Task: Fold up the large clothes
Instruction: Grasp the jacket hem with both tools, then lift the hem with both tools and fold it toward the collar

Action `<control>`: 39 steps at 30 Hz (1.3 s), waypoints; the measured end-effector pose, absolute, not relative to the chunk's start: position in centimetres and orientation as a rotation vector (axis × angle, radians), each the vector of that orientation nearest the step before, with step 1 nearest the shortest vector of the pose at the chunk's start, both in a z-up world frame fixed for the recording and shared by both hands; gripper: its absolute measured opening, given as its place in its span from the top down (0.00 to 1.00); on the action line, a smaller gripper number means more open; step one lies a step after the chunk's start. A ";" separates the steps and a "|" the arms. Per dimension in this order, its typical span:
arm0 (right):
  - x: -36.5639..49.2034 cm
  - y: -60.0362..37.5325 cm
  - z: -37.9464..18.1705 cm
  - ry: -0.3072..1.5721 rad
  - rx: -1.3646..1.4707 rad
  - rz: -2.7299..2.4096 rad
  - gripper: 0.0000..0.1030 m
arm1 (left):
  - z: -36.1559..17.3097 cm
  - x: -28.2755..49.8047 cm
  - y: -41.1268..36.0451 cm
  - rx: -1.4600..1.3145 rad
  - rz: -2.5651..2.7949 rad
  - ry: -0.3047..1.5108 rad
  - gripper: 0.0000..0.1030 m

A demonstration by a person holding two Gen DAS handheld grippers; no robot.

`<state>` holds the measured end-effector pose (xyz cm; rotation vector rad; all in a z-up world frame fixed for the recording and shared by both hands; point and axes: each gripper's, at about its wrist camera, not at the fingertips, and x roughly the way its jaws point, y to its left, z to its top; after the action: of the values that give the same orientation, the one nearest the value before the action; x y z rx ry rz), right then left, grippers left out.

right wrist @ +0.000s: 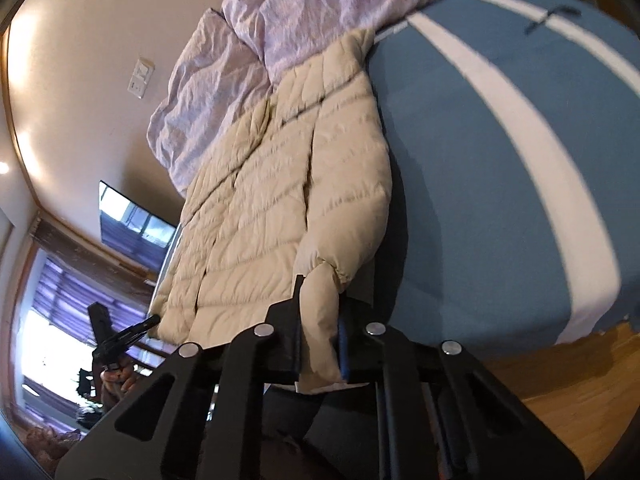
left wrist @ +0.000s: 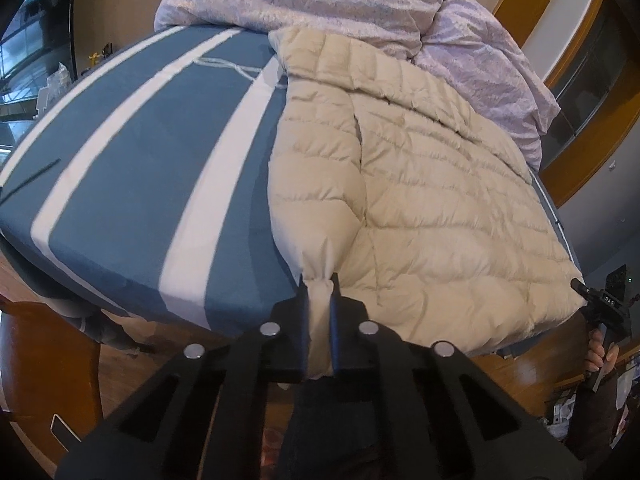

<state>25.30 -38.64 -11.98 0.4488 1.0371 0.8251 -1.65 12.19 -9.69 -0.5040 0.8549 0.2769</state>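
Jacket [left wrist: 420, 184], cream quilted, lies flat on bed [left wrist: 132, 168] beside lilac duvet [left wrist: 320, 4]. Left gripper [left wrist: 319, 280] pinches its near-edge cuff; right gripper [right wrist: 318, 286] clamps another near-edge fold.

1. Both fisheye views bend straight lines hard, with dark vignetted corners.
2. In the right wrist view, daylight from the blown-out window with purple blinds [right wrist: 48, 312] at 8 o'clock glares white.
3. The cream quilted puffer jacket [right wrist: 280, 200] shows soft crease shadows.
4. The blue white-striped bedsheet [left wrist: 140, 168] blurs slightly towards 9 o'clock.
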 end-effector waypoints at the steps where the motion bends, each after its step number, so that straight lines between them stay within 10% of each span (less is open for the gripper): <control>1: 25.4 -38.7 -11.6 1.026 0.442 0.818 0.89 | -9.2 -1.6 12.3 -0.497 0.286 0.845 0.93; 22: 36.9 -30.9 -2.0 0.752 0.210 0.580 0.90 | 1.3 9.1 17.4 -0.371 0.502 0.669 0.93; 39: 49.6 -20.1 -2.8 0.692 0.127 0.446 0.90 | -1.4 24.0 24.2 -0.432 0.549 0.744 0.99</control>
<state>49.62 -20.06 -2.79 0.1271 0.6921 0.4460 24.01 24.24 -1.42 -0.4319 0.7436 0.5493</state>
